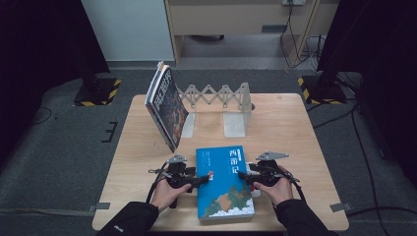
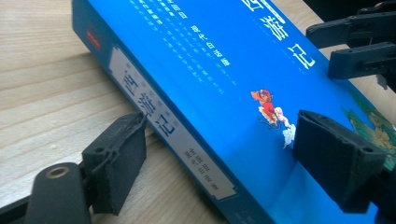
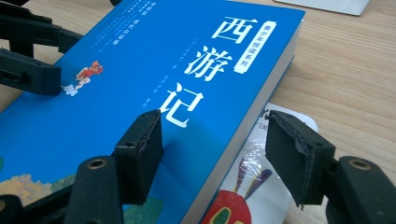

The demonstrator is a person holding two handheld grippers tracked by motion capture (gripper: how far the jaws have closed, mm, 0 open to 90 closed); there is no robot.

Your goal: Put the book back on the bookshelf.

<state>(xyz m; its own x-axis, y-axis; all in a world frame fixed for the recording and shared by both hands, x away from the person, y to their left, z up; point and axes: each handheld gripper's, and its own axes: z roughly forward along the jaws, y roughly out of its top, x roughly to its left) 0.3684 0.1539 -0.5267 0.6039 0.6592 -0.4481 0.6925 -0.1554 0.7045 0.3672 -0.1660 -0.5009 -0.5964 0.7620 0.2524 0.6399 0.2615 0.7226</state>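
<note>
Thin booklet (perhaps glossy) largely hidden beneath blue book.

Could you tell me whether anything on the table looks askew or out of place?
Yes: the blue book lies on a thin glossy booklet that peeks out under its page edge, and the books at the expanding bookend lean steeply rather than standing upright.

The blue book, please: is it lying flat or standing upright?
Flat: the blue book lies cover up on the table, shut.
</note>
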